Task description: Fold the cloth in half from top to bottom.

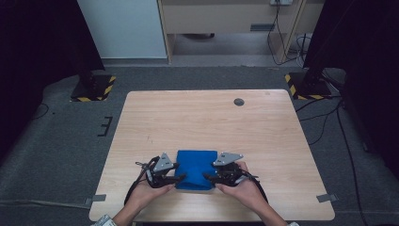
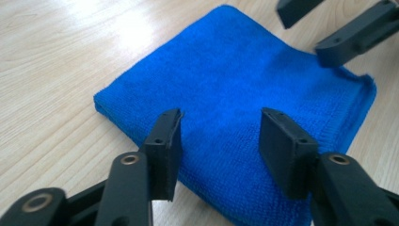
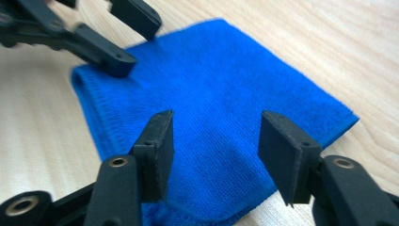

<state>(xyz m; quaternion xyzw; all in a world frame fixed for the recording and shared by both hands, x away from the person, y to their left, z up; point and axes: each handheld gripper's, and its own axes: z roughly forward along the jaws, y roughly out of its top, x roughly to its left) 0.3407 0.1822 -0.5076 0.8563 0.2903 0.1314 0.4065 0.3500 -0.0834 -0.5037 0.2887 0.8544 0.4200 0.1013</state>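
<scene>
Blue folded cloth (image 1: 196, 169) lies flat on table (image 1: 207, 122), long axis front-to-back.

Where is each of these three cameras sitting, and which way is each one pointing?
High view: above the person's side, looking forward and down on the table; both hands, left gripper and right gripper flank the blue cloth.
Left gripper view: rides the left gripper, looking along its parted jaws over the cloth.
Right gripper view: rides the right gripper, facing the cloth.
Shared: each gripper view also catches the other gripper across the cloth.
</scene>
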